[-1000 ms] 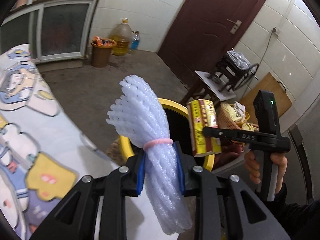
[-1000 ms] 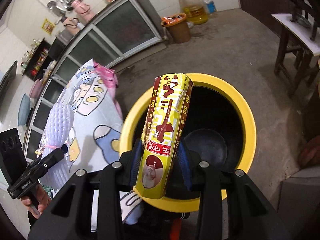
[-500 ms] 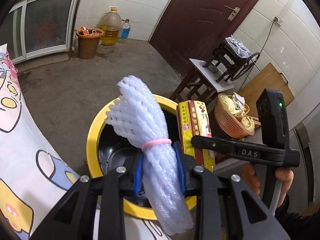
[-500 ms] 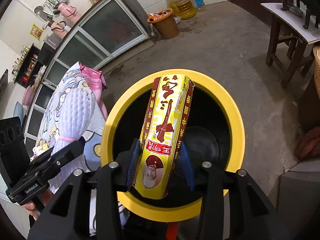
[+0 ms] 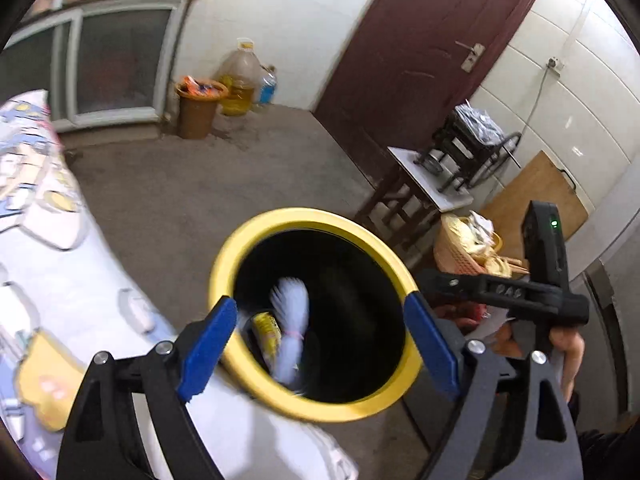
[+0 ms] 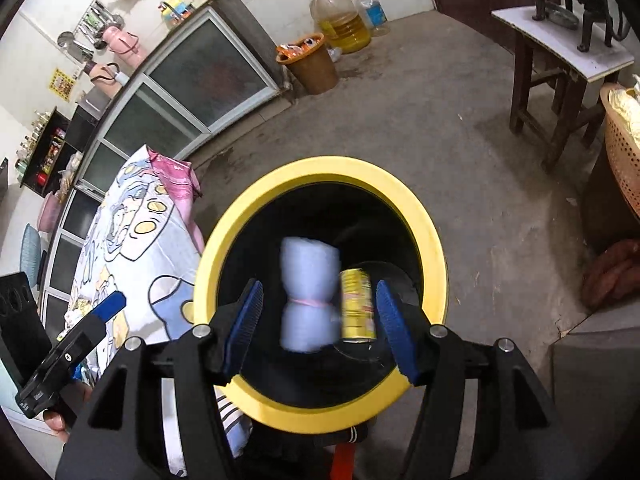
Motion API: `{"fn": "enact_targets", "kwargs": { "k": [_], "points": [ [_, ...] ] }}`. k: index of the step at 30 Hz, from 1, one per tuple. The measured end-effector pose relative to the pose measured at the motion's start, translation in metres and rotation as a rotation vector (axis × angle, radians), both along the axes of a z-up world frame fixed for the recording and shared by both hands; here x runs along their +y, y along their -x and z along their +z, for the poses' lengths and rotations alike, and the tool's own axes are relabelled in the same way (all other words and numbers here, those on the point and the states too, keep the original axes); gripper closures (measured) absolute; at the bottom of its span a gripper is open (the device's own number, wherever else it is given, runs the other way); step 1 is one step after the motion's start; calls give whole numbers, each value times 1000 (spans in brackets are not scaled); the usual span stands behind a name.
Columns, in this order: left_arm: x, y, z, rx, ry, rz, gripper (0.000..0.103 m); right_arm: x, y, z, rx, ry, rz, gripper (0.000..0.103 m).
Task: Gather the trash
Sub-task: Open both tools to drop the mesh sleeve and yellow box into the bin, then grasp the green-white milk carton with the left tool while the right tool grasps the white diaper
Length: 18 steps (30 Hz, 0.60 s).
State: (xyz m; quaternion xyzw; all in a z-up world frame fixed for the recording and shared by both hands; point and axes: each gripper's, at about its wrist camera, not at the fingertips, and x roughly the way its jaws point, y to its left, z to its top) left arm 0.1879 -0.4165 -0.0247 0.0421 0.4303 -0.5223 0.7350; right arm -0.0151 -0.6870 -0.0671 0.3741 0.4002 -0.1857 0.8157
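A yellow-rimmed black bin (image 5: pixel 256 236) (image 6: pixel 424 220) stands on the floor beside the table. Inside it, blurred by motion, are a white foam net bundle (image 5: pixel 292 320) (image 6: pixel 308 292) tied with a pink band and a yellow snack wrapper (image 5: pixel 266 330) (image 6: pixel 356 304). My left gripper (image 5: pixel 320 340) is above the bin, its jaws opening wide, neither pad touching anything. My right gripper (image 6: pixel 318 324) is also above the bin with its jaws opening; both items are seen between its pads but lie deeper, untouched. In the left wrist view the right gripper (image 5: pixel 432 282) shows at the right, held in a hand.
A table with a cartoon-print cloth (image 5: pixel 60 280) (image 6: pixel 132 240) lies left of the bin. A wooden stool (image 6: pixel 560 72), a woven basket (image 5: pixel 464 252), an orange bin (image 5: pixel 198 108), oil jugs (image 6: pixel 340 16) and a dark red door (image 5: pixel 420 60) surround the concrete floor.
Both grippers opened and let go: the foam net bundle and the yellow wrapper left the pads and dropped into the bin. The left gripper shifted over the bin.
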Motion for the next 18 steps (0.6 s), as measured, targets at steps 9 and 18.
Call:
{"fn": "enact_targets", "kwargs": {
  "k": [9,18],
  "points": [
    [134,1,37,-106,60,165,18,51,-32,32,-82,44,146,43],
    [299,30,65,-275,-24,413,10,168,-106,52,-146,90,499,39]
  ]
}}
